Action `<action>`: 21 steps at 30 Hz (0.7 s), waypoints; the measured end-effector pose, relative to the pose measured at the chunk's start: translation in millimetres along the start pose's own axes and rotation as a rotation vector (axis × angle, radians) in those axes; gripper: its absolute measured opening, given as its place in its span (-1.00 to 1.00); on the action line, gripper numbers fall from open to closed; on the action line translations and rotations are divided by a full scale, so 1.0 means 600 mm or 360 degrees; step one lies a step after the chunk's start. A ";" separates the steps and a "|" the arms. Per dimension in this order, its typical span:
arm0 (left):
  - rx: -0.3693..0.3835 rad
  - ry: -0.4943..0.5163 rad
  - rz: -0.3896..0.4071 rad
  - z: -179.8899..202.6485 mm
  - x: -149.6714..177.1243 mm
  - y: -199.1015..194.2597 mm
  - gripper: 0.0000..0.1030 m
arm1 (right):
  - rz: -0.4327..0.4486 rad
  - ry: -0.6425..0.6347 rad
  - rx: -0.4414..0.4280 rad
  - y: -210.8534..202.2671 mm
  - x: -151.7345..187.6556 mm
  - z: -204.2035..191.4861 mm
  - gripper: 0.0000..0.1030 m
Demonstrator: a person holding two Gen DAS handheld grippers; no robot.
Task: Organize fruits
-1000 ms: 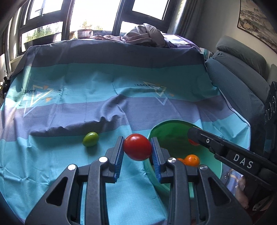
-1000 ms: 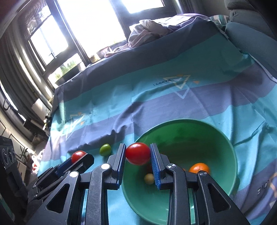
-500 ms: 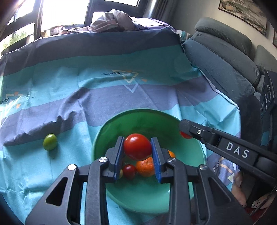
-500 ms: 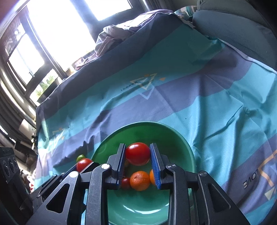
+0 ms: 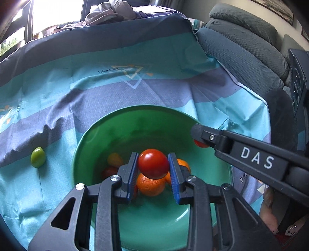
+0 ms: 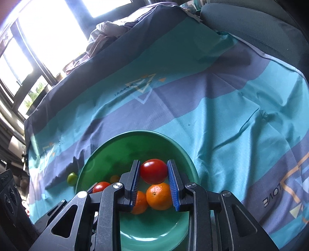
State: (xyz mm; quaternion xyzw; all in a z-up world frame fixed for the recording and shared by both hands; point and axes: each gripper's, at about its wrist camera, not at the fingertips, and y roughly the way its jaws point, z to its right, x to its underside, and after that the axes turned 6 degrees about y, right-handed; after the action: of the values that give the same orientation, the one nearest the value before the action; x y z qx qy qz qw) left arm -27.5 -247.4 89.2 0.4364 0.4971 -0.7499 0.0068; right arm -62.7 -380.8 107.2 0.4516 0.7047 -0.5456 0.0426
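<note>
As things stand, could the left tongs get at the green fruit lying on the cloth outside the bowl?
Probably not yet. The left tongs are shut on a red tomato above the green bowl. The green fruit lies uncovered on the cloth left of the bowl, so the path looks free once the tomato is released.

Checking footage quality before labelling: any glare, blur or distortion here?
Left wrist view: window blown out, strong fisheye bending, dark corners, green bowl slightly smeared. Right wrist view: windows overexposed, cloth curved by the lens, fruit sharp.
</note>
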 end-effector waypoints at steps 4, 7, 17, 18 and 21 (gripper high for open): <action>-0.0028 0.0007 -0.0015 0.001 0.001 0.005 -0.40 | -0.0020 -0.0008 0.0048 0.008 0.000 0.000 -0.40; -0.0030 0.0011 -0.0021 0.002 0.001 0.008 -0.40 | -0.0042 0.0004 0.0067 0.012 0.000 0.004 -0.40; -0.0009 0.0038 -0.0058 0.010 0.003 0.020 -0.39 | -0.0061 -0.0001 0.0120 0.020 -0.001 0.005 -0.40; -0.0006 0.0042 -0.0051 0.009 0.003 0.017 -0.38 | -0.0060 0.0003 0.0115 0.019 -0.001 0.006 -0.40; 0.0008 0.0029 -0.0017 0.003 0.005 0.003 -0.23 | -0.0057 0.0008 0.0116 0.018 -0.002 0.005 -0.40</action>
State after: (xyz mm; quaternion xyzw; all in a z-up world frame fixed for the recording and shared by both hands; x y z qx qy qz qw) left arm -29.6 -248.3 86.3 0.4406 0.4976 -0.7472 -0.0029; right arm -55.5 -383.9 98.8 0.4415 0.6924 -0.5705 0.0147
